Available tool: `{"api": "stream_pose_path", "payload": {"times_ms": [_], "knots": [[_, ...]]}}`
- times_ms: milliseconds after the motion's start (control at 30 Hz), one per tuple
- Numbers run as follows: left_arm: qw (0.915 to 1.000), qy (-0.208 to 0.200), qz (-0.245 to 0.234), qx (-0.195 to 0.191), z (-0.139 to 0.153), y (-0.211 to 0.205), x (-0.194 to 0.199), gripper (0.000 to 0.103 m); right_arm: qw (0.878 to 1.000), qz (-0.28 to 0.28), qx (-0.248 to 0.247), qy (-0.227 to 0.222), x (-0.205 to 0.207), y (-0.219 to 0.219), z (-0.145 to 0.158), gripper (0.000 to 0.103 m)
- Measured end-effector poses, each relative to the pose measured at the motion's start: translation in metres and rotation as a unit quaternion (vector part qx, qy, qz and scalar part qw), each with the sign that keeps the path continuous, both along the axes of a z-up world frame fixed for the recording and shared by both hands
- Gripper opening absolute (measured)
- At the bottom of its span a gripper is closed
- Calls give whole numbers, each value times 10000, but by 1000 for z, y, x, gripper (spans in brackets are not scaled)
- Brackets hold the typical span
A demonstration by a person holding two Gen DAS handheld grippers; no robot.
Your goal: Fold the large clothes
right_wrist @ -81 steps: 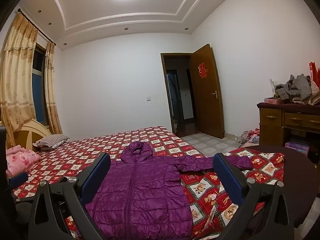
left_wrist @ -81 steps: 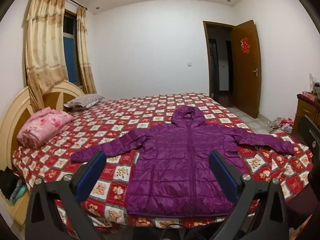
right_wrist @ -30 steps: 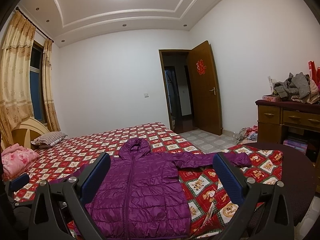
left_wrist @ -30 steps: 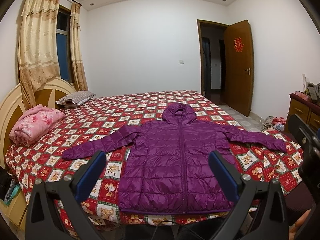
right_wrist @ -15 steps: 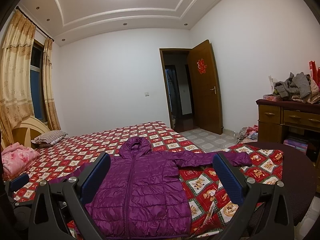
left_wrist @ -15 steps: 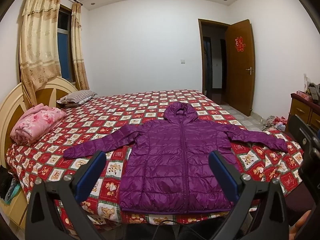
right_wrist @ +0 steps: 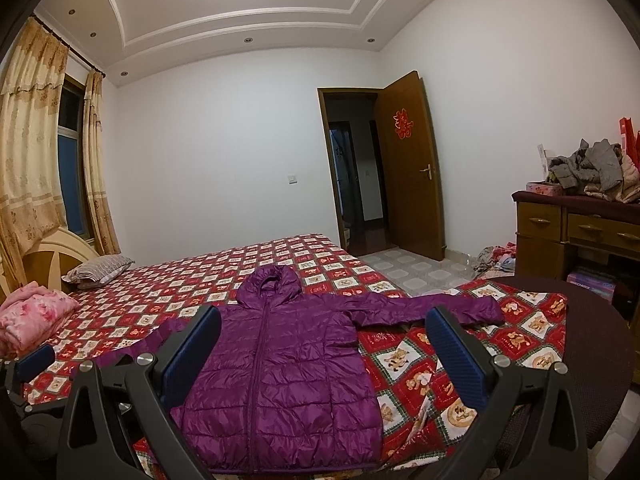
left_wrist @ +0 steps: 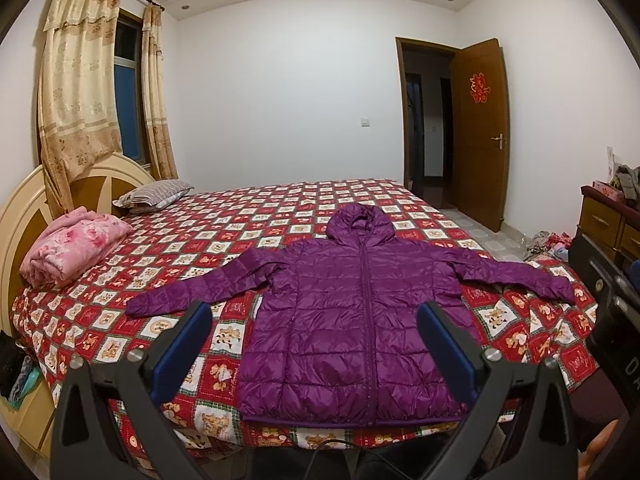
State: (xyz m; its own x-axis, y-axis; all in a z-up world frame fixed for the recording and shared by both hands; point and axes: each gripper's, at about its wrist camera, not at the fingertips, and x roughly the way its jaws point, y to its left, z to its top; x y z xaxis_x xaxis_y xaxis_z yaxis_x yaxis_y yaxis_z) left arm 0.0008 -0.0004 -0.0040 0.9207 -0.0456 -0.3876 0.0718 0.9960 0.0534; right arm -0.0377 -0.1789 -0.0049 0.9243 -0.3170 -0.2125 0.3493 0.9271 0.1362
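Left wrist view: left gripper and right gripper gape over unlabelled purple jacket.

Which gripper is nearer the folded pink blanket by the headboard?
Left. The left gripper hovers open over the bed's near edge, on the pink blanket's side; the right gripper, also open, sits farther toward the dresser side.

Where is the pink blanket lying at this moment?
The pink blanket lies folded at the left of both views, on the bed by the headboard, nearer than the striped pillow.
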Motion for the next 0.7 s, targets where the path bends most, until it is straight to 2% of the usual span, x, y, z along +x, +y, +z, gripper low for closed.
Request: {"api": "stream_pose_path", "payload": {"times_ms": [367, 567, 700], "knots": [[10000, 27, -6, -14, -4, -3, 5, 103, 9998, 70, 63, 187, 13, -4, -5, 102], [9993, 178, -265, -210, -13, -5, 39, 103, 9994, -39, -42, 345, 45, -15, -12, 102], [9983, 426, -318, -225, -24, -2, 72, 103, 9980, -86, -155, 607, 85, -24, -19, 102]]}}
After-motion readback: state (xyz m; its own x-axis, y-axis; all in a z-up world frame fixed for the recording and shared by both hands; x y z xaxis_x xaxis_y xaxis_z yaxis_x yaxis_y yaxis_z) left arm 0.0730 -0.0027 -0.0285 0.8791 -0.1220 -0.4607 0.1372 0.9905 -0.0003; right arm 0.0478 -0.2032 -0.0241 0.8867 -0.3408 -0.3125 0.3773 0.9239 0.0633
